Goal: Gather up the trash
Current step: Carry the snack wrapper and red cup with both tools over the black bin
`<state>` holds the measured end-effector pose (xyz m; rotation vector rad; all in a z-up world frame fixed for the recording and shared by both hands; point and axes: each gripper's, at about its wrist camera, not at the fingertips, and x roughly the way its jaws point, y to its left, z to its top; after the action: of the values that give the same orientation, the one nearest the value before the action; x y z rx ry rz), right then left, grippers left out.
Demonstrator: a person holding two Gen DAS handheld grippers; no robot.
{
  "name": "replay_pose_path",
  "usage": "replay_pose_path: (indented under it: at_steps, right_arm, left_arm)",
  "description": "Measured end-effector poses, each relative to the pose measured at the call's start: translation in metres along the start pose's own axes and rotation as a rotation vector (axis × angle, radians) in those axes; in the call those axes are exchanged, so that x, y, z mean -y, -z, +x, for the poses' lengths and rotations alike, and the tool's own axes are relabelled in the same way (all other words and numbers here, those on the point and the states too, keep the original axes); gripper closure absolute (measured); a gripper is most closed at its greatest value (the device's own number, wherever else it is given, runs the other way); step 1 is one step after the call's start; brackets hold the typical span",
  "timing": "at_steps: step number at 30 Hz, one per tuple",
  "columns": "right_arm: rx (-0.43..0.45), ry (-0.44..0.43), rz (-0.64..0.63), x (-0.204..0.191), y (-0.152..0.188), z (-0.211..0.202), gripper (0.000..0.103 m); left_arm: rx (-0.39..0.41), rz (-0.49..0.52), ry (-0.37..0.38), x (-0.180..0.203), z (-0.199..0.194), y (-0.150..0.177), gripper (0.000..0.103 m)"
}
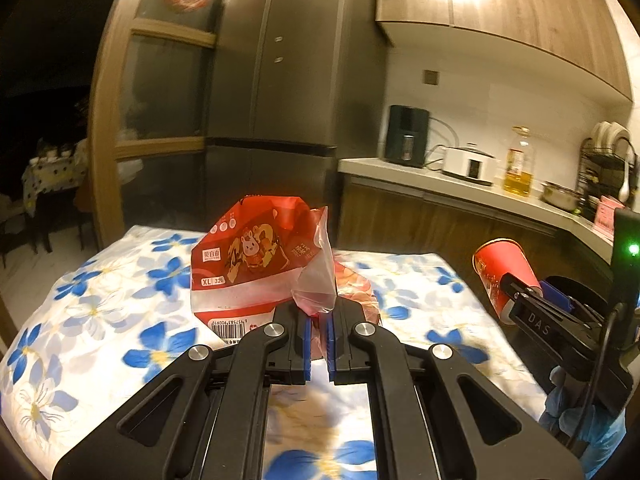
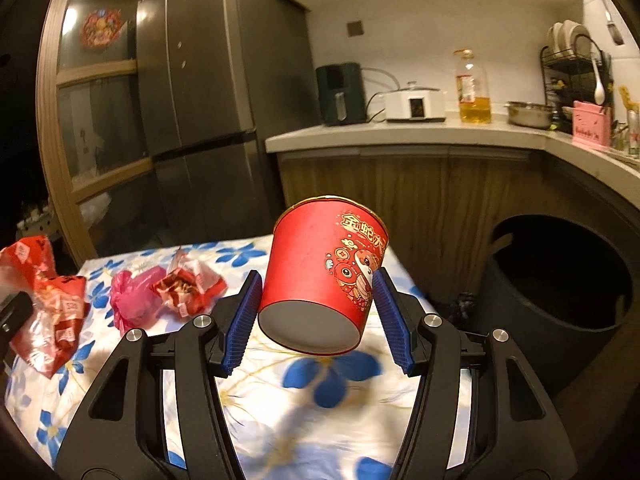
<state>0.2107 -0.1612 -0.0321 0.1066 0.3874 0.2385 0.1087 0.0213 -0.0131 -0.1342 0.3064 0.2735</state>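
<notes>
Red packaging, left gripper: my left gripper has its blue-padded fingers drawn nearly together, pinching a twisted clear-and-red corner of the plastic bag; the bag stands up from the pinch above the flowered bench.
Right gripper: my right gripper has its fingers spread wide around the red paper cup, one ribbed pad against each side near the base; the cup is tilted, base toward the camera, held clear above the cloth.
Cup in the other view: from the left wrist I see the same cup off to the right, clamped sideways in the right gripper, with a blue-gloved hand below it.
Only in the right wrist view: a dark round bin stands on the floor just beside the bench's right edge, mouth tipped my way; a pink plastic bag and a crumpled red-and-white wrapper lie touching on the cloth, left of the cup.
Bag from the right wrist: it hangs at the far left edge, crumpled.
Background, both views: grey fridge; oil bottle on the kitchen counter.
</notes>
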Motion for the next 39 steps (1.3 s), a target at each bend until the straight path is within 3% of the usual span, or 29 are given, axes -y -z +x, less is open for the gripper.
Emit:
replay_pose_path:
  at_steps: [17,30,39]
  right_arm:
    - [0.162,0.141,0.072,0.105,-0.012,-0.076,0.047]
    - [0.235,0.267,0.153,0.182,-0.009,-0.094,0.046]
    - [0.239,0.298,0.187,0.209,-0.008,-0.090,0.046]
  left_arm:
    - [0.040,0.154,0.283,0.151,-0.003,-0.012,0.098]
    - [0.037,0.222,0.525,0.257,0.015,-0.003,0.098]
    - [-0.014,0.229,0.642,0.293,0.041,0.011,0.098]
